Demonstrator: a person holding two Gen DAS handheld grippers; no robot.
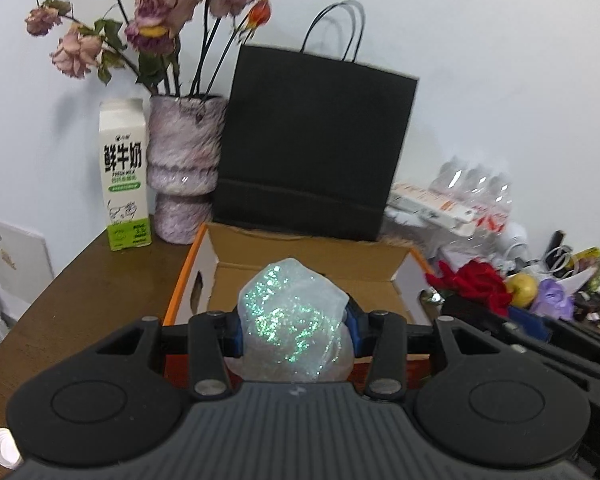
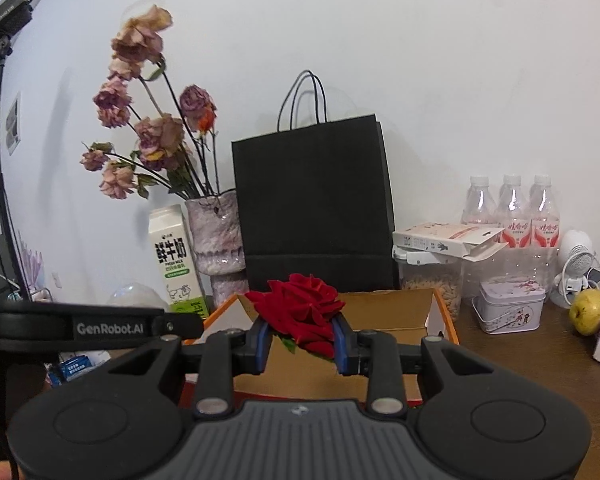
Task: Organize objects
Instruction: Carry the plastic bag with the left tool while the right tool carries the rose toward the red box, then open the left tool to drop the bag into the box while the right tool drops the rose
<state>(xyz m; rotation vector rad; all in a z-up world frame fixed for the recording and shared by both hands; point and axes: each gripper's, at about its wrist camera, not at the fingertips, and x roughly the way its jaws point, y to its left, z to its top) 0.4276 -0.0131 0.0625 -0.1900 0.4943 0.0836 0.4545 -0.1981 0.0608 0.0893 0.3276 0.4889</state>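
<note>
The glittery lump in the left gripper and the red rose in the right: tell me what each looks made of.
Glittery lump: seemingly soft translucent plastic or gel, pale with green iridescent flecks; it bulges between the left gripper pads, though the exact material is unclear.
Red rose: probably fabric, velvety and matte; its petals are flat, stiff-edged and evenly deep red, clamped in the right gripper.
</note>
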